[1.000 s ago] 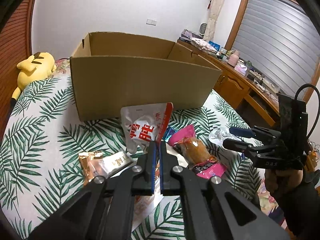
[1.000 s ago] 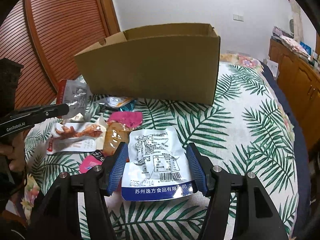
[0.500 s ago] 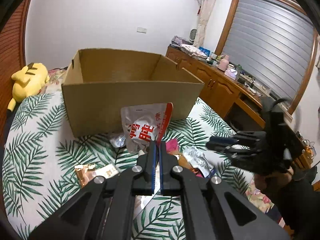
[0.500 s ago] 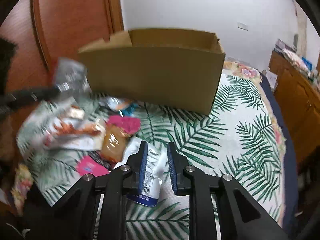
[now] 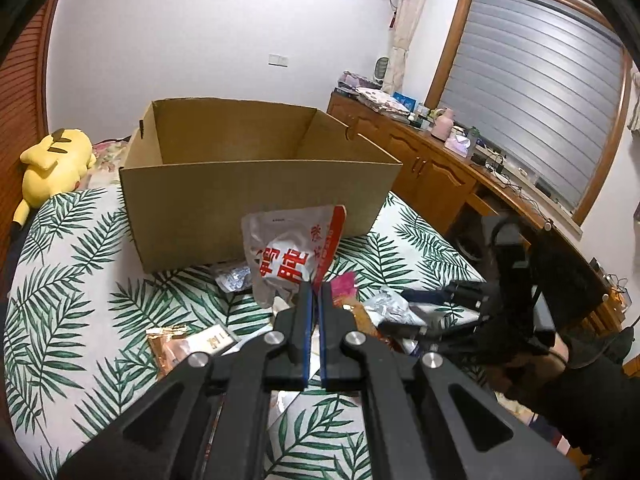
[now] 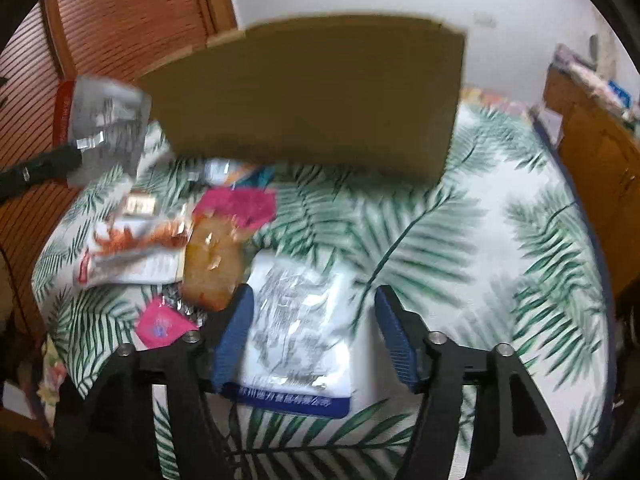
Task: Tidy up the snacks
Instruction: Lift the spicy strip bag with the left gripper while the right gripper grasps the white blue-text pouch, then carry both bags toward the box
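Snacks (image 6: 212, 260) strewn before cardboard box (image 5: 260, 184), left jaws clamping red-lettered pouch (image 5: 292, 256), right jaws just opened astride silver packet (image 6: 296, 320).

Left claw (image 5: 315, 292): jaws closed, pinching the lower edge of a white-and-red pouch (image 5: 292, 250), which stands up from the tips; claw points forward and down.
Left claw from the right camera: at the far left, only one dark finger shows, the pouch at its tip.
Right claw (image 6: 314, 312): jaws have just been opening and stand apart, a white-and-blue packet (image 6: 296, 332) lying between them; left pad at the packet's edge, right pad clear of it.
Right claw pose: tilted steeply down, view blurred.
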`<control>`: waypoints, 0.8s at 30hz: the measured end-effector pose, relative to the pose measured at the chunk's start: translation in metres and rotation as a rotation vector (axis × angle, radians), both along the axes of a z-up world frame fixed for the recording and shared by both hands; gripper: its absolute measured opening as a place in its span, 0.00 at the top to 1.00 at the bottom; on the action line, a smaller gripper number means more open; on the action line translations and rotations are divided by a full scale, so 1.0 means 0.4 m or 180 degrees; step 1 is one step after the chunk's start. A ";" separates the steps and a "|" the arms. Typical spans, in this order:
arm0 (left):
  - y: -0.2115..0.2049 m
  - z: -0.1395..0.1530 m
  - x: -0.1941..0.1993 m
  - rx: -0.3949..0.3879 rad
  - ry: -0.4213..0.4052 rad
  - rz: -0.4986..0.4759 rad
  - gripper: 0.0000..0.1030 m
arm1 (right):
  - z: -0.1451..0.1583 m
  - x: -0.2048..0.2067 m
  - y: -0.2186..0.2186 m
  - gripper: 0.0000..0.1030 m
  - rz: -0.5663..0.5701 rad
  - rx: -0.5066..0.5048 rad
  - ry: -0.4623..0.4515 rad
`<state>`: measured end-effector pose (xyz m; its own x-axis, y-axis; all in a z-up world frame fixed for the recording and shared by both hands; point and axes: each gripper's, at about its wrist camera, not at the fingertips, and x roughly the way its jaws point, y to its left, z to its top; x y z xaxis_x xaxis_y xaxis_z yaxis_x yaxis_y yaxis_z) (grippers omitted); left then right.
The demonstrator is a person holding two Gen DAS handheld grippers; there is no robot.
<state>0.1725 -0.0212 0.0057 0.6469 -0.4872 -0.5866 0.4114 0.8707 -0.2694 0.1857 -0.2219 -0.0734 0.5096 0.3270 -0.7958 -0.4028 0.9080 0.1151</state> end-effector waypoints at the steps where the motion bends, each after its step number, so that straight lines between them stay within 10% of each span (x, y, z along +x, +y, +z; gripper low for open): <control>1: 0.001 -0.001 0.000 -0.0001 0.0000 0.0003 1.00 | -0.002 -0.005 0.008 0.34 0.0016 -0.0059 -0.0043; 24: 0.001 0.053 0.016 -0.0026 -0.0165 -0.0037 1.00 | 0.116 -0.024 -0.015 0.48 0.0075 0.0057 -0.0264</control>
<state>0.1789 -0.0208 0.0268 0.6707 -0.4994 -0.5484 0.4350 0.8637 -0.2546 0.1760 -0.2279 -0.0270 0.5655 0.3535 -0.7452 -0.4329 0.8962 0.0966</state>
